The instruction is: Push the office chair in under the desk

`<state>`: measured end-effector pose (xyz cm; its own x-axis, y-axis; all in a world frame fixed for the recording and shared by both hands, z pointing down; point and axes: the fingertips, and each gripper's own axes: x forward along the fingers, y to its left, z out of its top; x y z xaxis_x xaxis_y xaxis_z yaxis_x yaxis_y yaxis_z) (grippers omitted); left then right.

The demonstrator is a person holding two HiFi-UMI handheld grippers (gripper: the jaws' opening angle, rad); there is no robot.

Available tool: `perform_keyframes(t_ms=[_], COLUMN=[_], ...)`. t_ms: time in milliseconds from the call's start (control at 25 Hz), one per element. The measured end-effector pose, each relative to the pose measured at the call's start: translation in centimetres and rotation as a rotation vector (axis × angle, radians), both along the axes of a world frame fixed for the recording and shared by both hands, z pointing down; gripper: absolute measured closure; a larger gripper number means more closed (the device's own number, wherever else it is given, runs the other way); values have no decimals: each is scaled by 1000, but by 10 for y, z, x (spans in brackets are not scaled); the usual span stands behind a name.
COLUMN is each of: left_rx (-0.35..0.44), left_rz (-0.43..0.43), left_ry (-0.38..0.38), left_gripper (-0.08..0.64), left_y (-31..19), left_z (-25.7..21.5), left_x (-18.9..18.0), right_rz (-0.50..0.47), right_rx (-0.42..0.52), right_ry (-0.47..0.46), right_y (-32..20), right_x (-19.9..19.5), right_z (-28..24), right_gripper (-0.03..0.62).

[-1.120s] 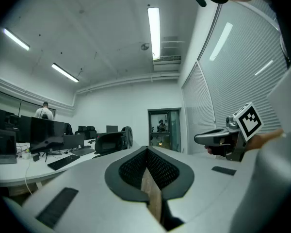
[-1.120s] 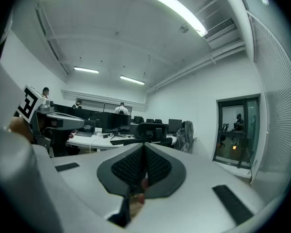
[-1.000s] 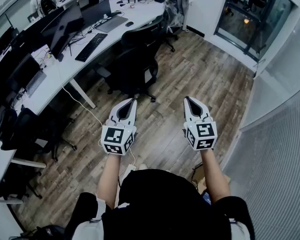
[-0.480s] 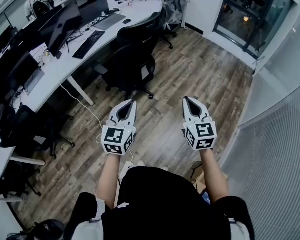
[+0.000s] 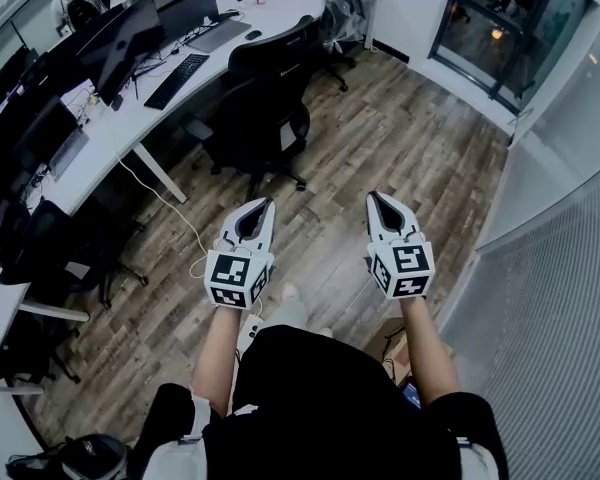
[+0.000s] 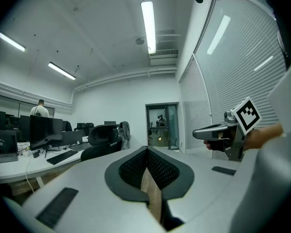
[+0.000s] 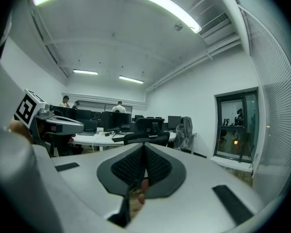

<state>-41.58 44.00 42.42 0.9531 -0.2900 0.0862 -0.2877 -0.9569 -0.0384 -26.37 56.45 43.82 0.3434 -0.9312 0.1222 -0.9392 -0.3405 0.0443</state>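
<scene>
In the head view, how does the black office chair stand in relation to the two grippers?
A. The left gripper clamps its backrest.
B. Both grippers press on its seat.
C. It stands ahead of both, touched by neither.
C: the black office chair stands by the white desk, with bare wood floor between it and the shut left gripper and right gripper.

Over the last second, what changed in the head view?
A shoe has come forward between the arms, so the person is stepping; the office chair and desk sit slightly higher in frame. Left gripper and right gripper: still shut, empty, short of the chair.
</scene>
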Motion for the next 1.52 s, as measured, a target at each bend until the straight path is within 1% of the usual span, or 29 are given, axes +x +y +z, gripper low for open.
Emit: perform_keyframes(t_ms=[280, 480, 840, 1040, 1240, 1520], left_rx=[8, 12, 8, 9, 14, 13], left_rz=[-8, -13, -44, -44, -44, -43], left_ry=[-9, -1, 6, 7, 14, 14], left_gripper=[545, 546, 545, 545, 545, 545], left_y=[-19, -47, -127, -170, -217, -271], left_z=[6, 5, -1, -5, -15, -14], left_x=[23, 47, 101, 130, 147, 171], right_rz=[-18, -23, -53, -62, -69, -79], right_rx=[-14, -26, -29, -29, -30, -32], right_ry=[2, 12, 19, 17, 27, 27], right_y=[-19, -49, -132, -178, -228, -285], right_x=[22, 46, 101, 128, 145, 167], right_z=[9, 9, 1, -2, -13, -11], right_gripper=[568, 568, 568, 568, 568, 568])
